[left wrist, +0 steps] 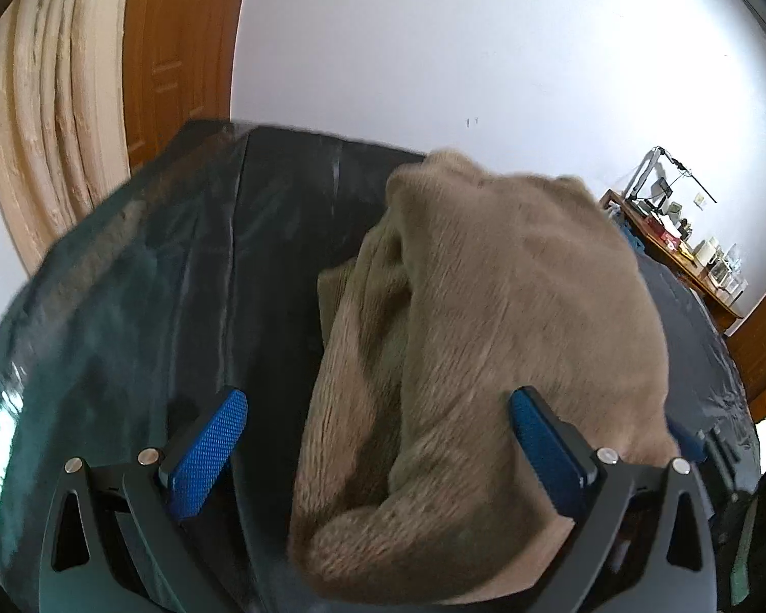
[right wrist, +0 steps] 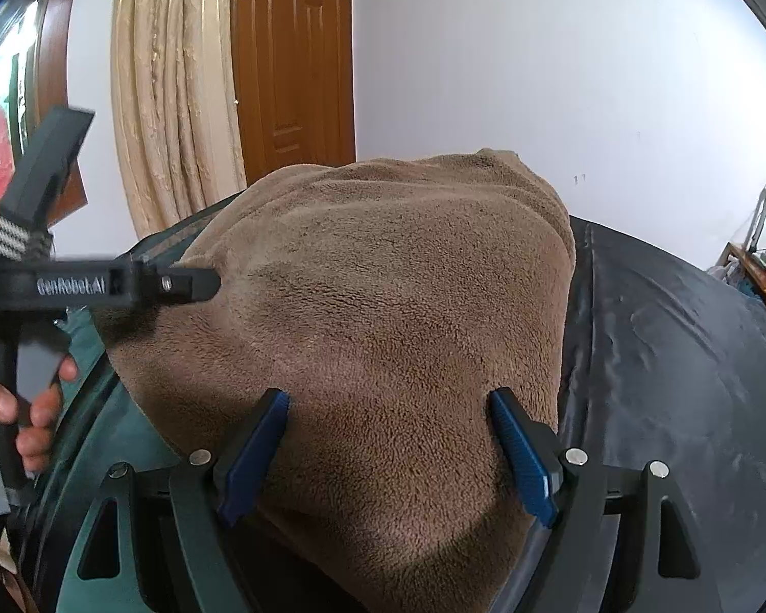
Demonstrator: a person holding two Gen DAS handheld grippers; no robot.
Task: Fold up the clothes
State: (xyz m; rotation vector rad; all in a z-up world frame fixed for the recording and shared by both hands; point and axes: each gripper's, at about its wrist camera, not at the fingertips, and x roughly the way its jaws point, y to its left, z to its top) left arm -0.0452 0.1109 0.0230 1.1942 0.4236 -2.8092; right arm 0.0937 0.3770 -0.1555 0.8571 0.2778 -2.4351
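A brown fleece garment [left wrist: 485, 316] lies bunched and folded over on a dark sheet-covered surface [left wrist: 178, 281]. My left gripper [left wrist: 378, 408] is open, its blue pads spread wide at the garment's near left edge, holding nothing. In the right wrist view the garment [right wrist: 383, 306] fills the middle as a smooth folded slab. My right gripper [right wrist: 388, 403] is open, its blue fingers [right wrist: 260, 449] standing on either side of the near edge of the fleece. The left gripper also shows in the right wrist view [right wrist: 199, 283], hand-held at the garment's left side.
The dark sheet [right wrist: 689, 357] extends to the right of the garment. A cream curtain [right wrist: 173, 102] and a wooden door [right wrist: 291, 61] stand behind, with a white wall. A cluttered wooden desk [left wrist: 684, 250] sits at the far right.
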